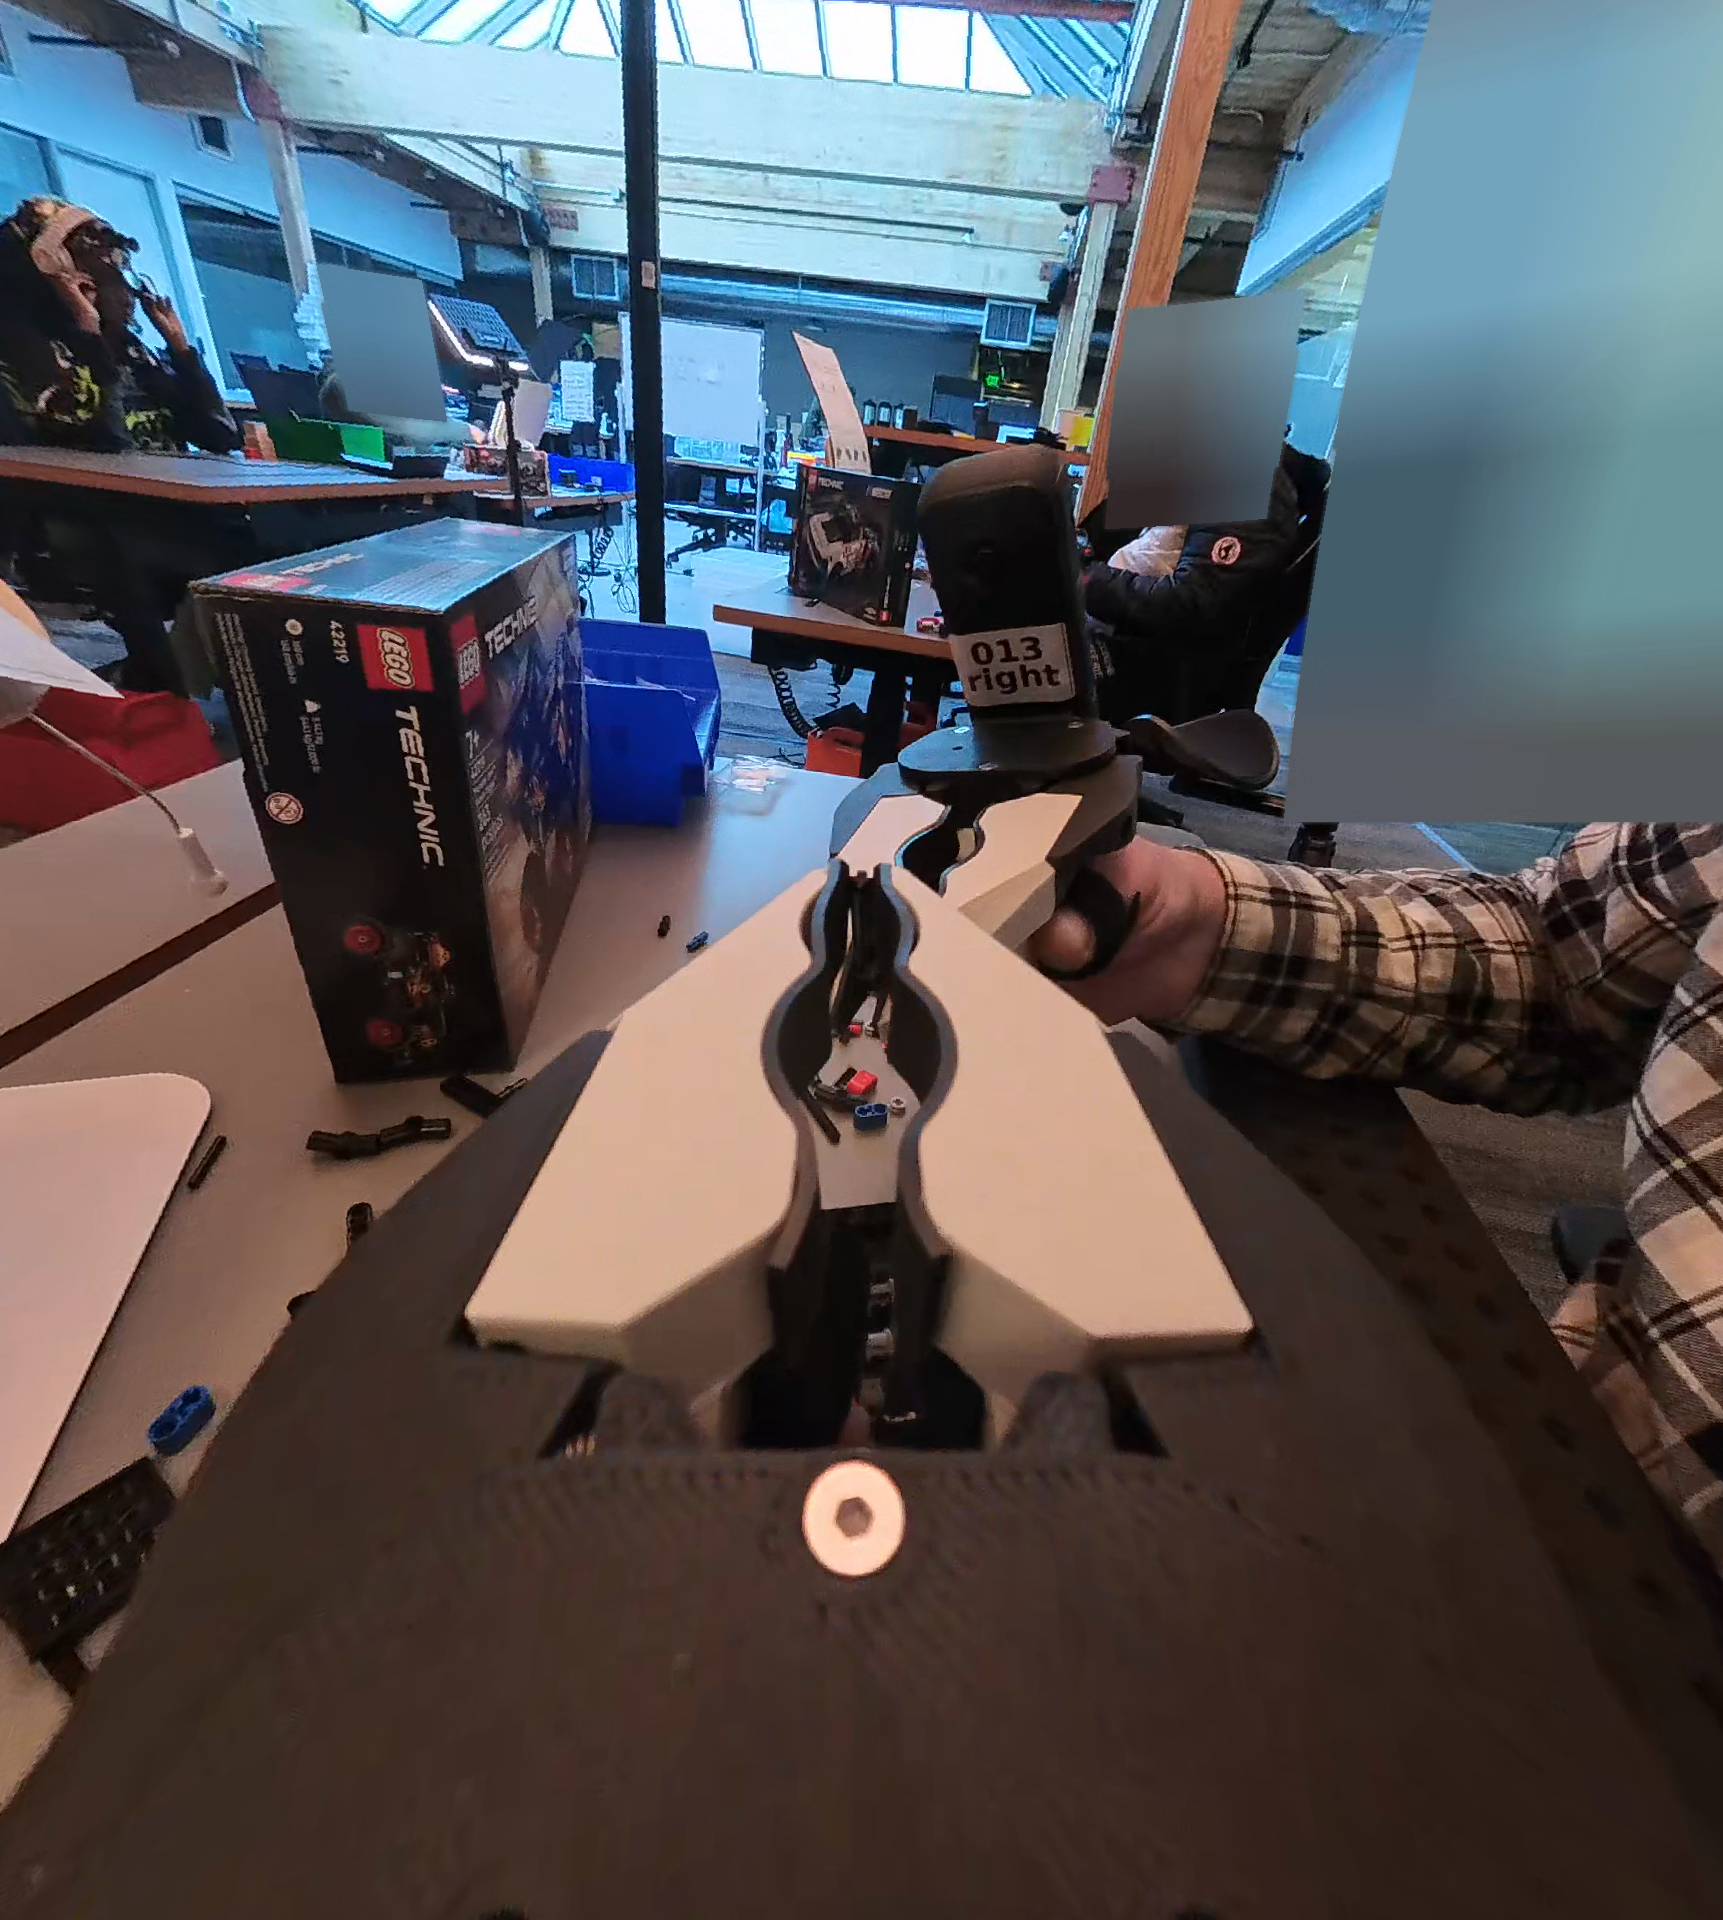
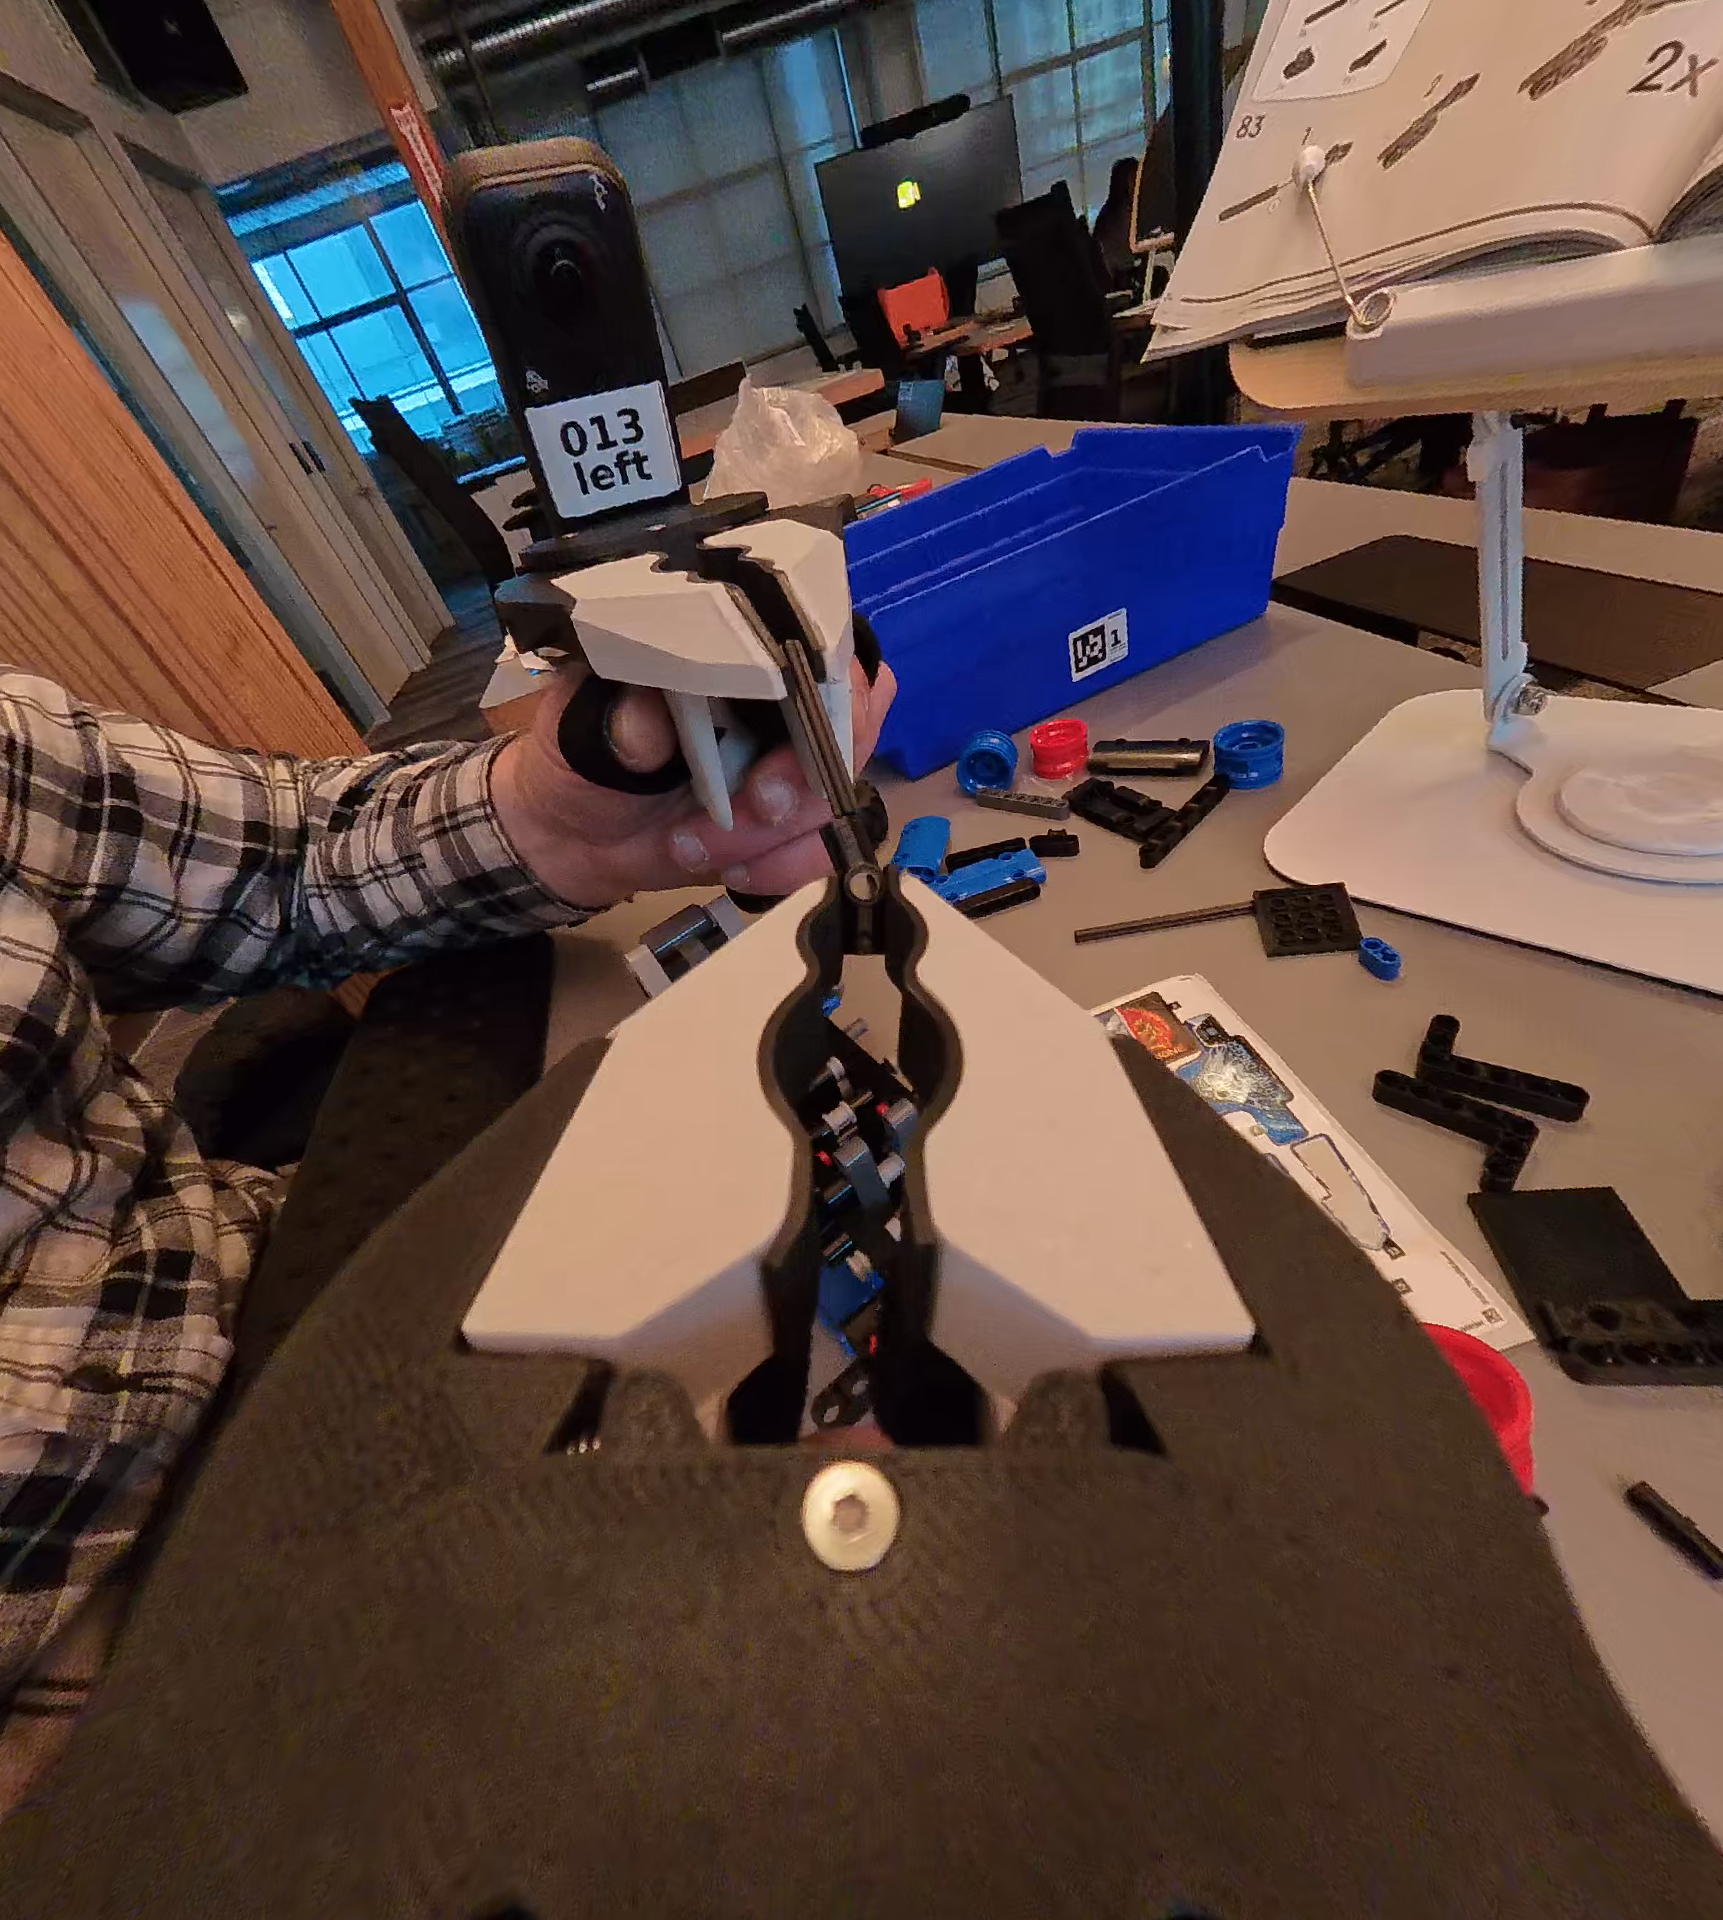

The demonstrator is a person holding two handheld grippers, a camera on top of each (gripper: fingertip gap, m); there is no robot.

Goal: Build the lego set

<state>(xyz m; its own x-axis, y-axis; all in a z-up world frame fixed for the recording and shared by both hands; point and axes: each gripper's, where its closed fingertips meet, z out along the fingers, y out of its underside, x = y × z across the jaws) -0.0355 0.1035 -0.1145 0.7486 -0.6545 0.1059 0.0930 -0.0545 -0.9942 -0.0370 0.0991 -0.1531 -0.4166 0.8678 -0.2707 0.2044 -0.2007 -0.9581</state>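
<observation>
In the right wrist view my right gripper (image 2: 862, 896) is shut on a small black connector (image 2: 863, 885) with a round hole. My left gripper (image 2: 801, 652), held by a hand in a plaid sleeve, is shut on a thin dark axle (image 2: 822, 732). The axle slants down into the connector. In the left wrist view my left gripper (image 1: 862, 896) is shut on the thin black axle (image 1: 855, 961), and my right gripper (image 1: 883, 868) meets it tip to tip above the table. A partly built black, grey and blue assembly (image 2: 862, 1148) shows through my right fingers' gap.
A Lego box (image 1: 400, 790) stands upright at left beside a blue bin (image 1: 644, 717), which also shows in the right wrist view (image 2: 1065, 582). An instruction booklet (image 2: 1459, 156) rests on a white stand (image 2: 1563, 831). Blue wheels (image 2: 987, 762), a red wheel (image 2: 1057, 748), black beams (image 2: 1480, 1101) and a sticker sheet (image 2: 1252, 1101) lie on the table. Both grippers' tips are close together, under 4 cm apart.
</observation>
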